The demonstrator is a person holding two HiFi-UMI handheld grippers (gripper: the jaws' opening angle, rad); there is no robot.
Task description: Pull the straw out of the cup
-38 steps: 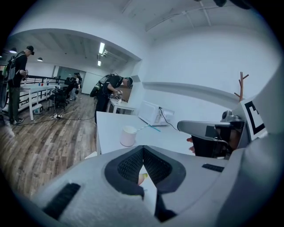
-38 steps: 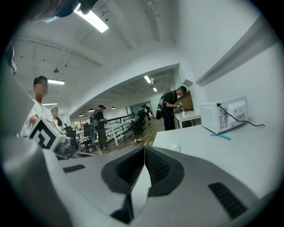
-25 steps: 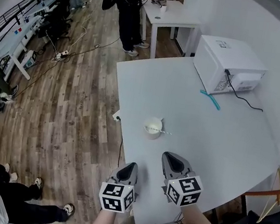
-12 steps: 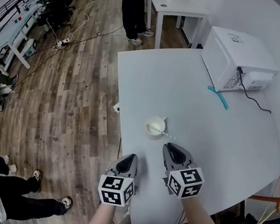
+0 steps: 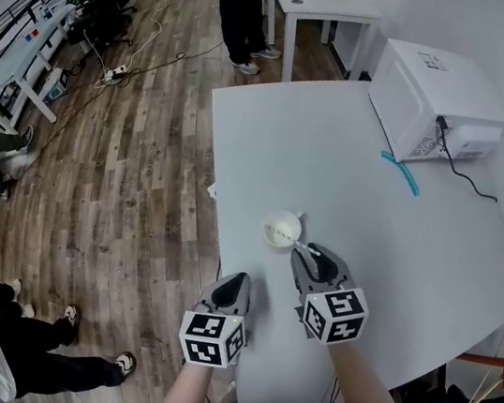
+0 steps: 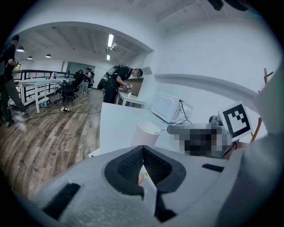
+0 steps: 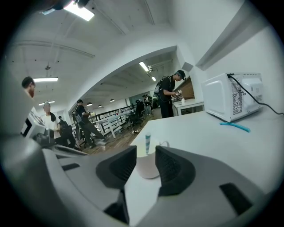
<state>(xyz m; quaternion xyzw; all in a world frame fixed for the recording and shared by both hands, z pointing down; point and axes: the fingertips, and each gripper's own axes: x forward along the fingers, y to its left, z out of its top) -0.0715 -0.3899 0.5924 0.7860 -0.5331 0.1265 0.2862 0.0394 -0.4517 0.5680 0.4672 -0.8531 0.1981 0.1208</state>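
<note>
Just beyond right gripper (image 7: 145, 160), jaws apart, straw (image 7: 147, 141) in cup (image 7: 148, 170), left gripper (image 6: 143, 156) jaws closed.

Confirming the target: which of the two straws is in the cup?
The striped straw, ahead of the right gripper; the teal straw lies flat on the table beside the microwave.

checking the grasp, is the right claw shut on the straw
No, the right claw is open, and the straw in the cup shows in the gap, touching neither side.

One overhead, two low; cup (image 5: 281, 228) shared
</note>
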